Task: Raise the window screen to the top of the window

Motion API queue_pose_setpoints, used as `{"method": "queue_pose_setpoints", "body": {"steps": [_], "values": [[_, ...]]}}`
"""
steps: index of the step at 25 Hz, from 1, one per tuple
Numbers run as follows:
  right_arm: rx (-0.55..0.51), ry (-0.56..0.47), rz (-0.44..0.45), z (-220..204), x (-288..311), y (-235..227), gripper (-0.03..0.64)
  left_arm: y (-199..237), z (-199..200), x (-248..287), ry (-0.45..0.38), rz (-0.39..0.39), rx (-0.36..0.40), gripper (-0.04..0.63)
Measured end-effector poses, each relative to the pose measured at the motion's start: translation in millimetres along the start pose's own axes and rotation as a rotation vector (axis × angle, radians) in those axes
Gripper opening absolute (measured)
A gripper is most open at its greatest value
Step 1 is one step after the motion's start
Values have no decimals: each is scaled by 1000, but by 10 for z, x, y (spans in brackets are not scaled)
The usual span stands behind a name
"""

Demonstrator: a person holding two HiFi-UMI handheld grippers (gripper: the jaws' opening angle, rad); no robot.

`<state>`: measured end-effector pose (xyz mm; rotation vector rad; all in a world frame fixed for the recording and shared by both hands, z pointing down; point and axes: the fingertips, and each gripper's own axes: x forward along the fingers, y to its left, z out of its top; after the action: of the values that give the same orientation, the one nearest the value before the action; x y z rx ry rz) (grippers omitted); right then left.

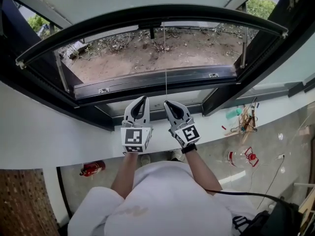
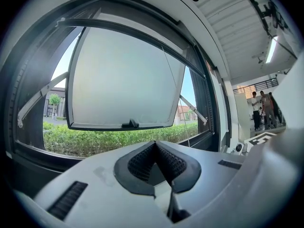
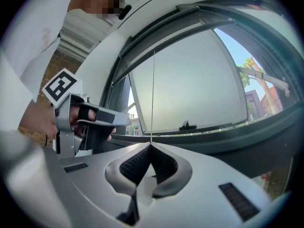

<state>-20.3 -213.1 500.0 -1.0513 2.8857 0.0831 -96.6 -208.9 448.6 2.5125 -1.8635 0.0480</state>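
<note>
A thin pull cord (image 1: 166, 82) hangs from the top of the black window frame (image 1: 147, 14) down to my right gripper (image 1: 166, 102). In the right gripper view the cord (image 3: 153, 99) ends right at the tips of that gripper (image 3: 151, 145), which is shut on it. My left gripper (image 1: 144, 99) is level beside it on the left, shut and holding nothing (image 2: 154, 143); the cord (image 2: 185, 110) passes to its right. The frosted sash (image 2: 123, 80) is swung outward. I cannot make out any screen mesh across the opening.
A white sill (image 1: 74, 136) runs under the window. The sash handle (image 3: 186, 126) sits at the sash's lower edge. On the floor below are a red fire extinguisher (image 1: 92, 168), a plastic bottle (image 1: 241, 157) and loose tools (image 1: 243, 122). People (image 2: 263, 109) stand far off indoors.
</note>
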Motion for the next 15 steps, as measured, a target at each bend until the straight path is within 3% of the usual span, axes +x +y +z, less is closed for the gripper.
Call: {"method": "queue_pose_setpoints", "body": {"steps": [15], "values": [[-7,-156,44,796,102,119,2,57,134,-33,-36,8,-28,2]]}}
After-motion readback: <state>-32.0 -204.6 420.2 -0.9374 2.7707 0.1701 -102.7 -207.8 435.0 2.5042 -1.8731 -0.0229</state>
